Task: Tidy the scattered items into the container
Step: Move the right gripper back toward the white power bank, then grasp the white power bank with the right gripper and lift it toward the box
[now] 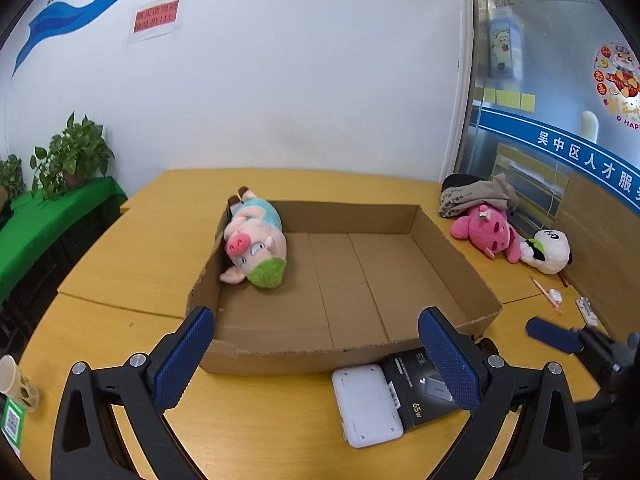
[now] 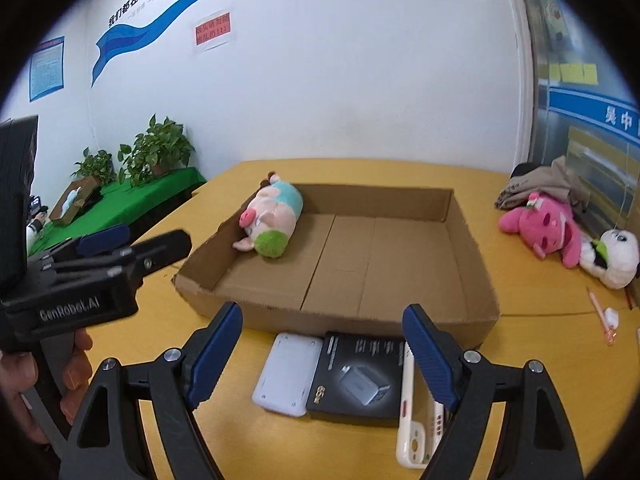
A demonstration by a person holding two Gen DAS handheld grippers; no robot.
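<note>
Nearest, the left gripper [image 1: 316, 344] hangs over the yellow wooden table [image 1: 132, 264] with its 2 blue-padded jaws spread wide and nothing between them. The right gripper [image 2: 324, 352] is likewise parted and empty. Just under them, on the table in front of the box, lie a flat white plastic case [image 2: 288, 374], a black charger carton with a printed adapter [image 2: 360, 380] touching it, and a cream phone case [image 2: 416, 436] at the carton's right edge. Behind these sits the shallow brown cardboard box [image 1: 452, 248], open-topped. A pink plush pig with a teal shirt and green hair [image 1: 256, 240] lies in its far left corner, leaning on the left wall. Further right, outside the box, a pink plush toy [image 1: 486, 230] and a white panda plush [image 1: 550, 250] rest together beside a heap of grey cloth [image 1: 476, 194].
</note>
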